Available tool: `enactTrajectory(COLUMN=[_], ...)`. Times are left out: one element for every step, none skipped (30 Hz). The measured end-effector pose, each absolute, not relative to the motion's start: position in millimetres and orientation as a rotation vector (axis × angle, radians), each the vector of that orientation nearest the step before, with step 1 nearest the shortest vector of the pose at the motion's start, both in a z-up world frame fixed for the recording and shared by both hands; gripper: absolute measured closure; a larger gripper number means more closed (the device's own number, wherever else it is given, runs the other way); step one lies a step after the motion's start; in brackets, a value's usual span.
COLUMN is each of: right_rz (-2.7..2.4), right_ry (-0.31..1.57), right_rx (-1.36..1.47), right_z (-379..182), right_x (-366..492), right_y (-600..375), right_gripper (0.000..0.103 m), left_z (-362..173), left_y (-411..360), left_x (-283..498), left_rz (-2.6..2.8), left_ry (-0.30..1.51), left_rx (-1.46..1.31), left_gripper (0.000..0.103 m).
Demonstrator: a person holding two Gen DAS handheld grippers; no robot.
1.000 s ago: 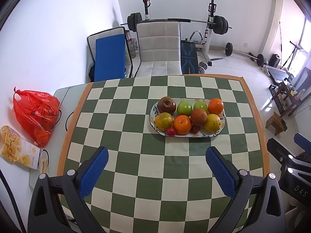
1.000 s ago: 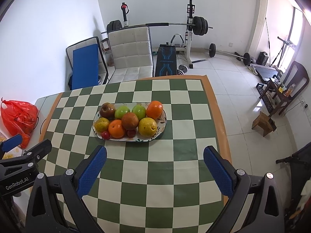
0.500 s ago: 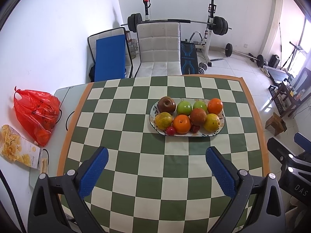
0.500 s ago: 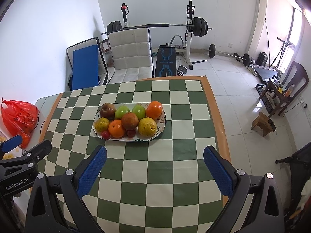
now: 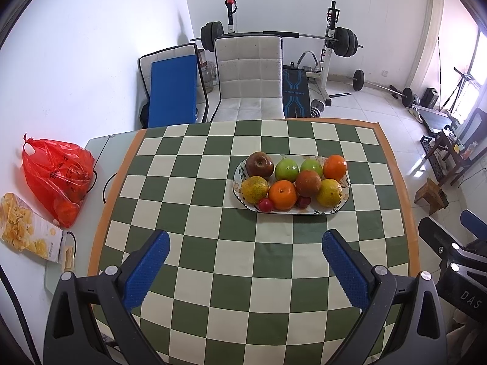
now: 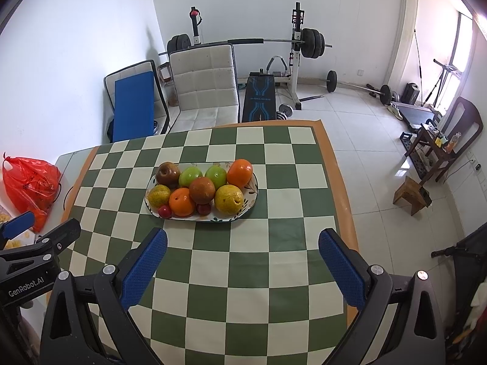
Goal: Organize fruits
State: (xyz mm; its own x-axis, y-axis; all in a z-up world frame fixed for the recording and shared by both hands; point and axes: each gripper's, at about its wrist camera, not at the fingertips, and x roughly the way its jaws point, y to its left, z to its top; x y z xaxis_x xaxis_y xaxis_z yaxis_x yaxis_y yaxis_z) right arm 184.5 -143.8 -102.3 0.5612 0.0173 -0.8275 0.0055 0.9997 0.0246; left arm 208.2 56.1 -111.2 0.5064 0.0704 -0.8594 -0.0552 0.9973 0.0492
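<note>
Green-and-cream checked cloth covers the counter (image 5: 213,273) in the left wrist view, the fruits (image 5: 289,179) heaped on an oval plate (image 5: 345,196) beyond the left hand-held gripper (image 5: 245,261), fingers wide apart and empty, while the right wrist view shows the right hand-held gripper (image 6: 243,258) likewise spread and empty short of that plate (sorting finished or yet to come, I cannot judge).

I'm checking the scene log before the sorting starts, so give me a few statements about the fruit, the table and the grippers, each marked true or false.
1. All the fruit lies on the oval plate. True.
2. The left gripper holds an orange. False: its jaws are wide open and hold nothing.
3. Two green apples sit side by side in the plate's far row. True.
4. The red plastic bag rests on the checkered cloth. False: it lies off the cloth, on the bare table to its left.
5. The right gripper is shut. False: it is open, above the cloth.
</note>
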Motion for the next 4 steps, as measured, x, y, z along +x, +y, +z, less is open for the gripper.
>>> enactTrajectory(right_rz=[0.008,0.009,0.009,0.009], right_ry=[0.975,0.976,0.975,0.975], right_rx=[0.026,0.026,0.026,0.026], right_z=[-102.7,-102.9,-103.1,-102.8], right_x=[184.8,184.9,184.7,184.6], right_y=[-143.5,-143.3,-143.2,-143.6], right_gripper=[0.001,0.001,0.001,0.001], left_z=[-110.0,-108.4,-107.1,-106.7], left_y=[55.2,54.0,52.4,52.0], left_x=[207.2,206.2,204.1,203.6], left_rz=[0.073,0.076,0.077,0.076], left_ry=[1.034,1.031,1.029,1.029], left_rx=[0.016,0.018,0.017,0.014], left_gripper=[0.000,0.000,0.000,0.000])
